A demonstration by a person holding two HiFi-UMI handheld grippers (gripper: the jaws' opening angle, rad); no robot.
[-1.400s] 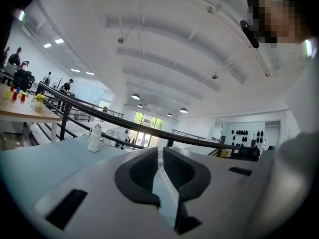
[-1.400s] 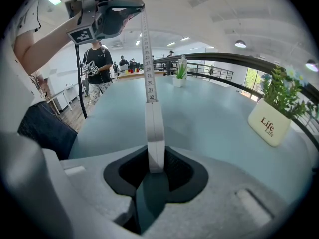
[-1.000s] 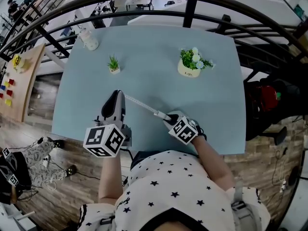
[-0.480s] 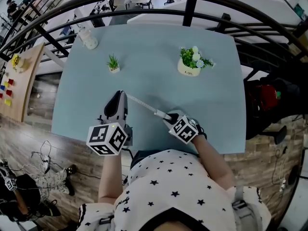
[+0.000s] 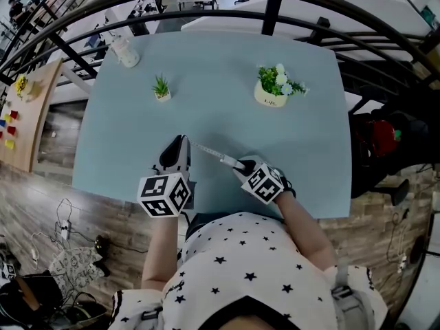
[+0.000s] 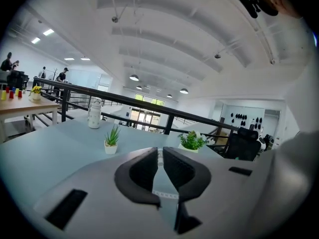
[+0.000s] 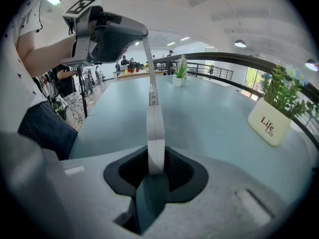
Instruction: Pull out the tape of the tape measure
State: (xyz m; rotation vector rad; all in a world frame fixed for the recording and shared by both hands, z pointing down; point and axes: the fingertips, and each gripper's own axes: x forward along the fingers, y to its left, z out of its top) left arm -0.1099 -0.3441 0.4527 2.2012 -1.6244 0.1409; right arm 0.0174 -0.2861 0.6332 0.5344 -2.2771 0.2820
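A white tape (image 5: 210, 151) is stretched low over the pale blue table (image 5: 302, 143) between my two grippers. In the head view my left gripper (image 5: 184, 140) sits at the tape's left end. The left gripper view shows the narrow strip (image 6: 158, 156) running between its dark pads, which are almost together and pinching it. My right gripper (image 5: 237, 163) holds the other end. In the right gripper view the tape (image 7: 152, 96) rises from between the pads of the right gripper (image 7: 157, 156) up to the left gripper (image 7: 141, 34). The tape measure's case is hidden in those jaws.
A white pot of flowers (image 5: 271, 96) stands at the back right, a small potted plant (image 5: 162, 91) at the back left and a white bottle (image 5: 126, 52) near the far left corner. A black railing (image 5: 271, 9) runs behind the table. Both grippers work close to the front edge.
The left gripper has sunk toward the table and shifted a little to the right, so the tape's span looks shorter and lower. The right gripper has not moved.
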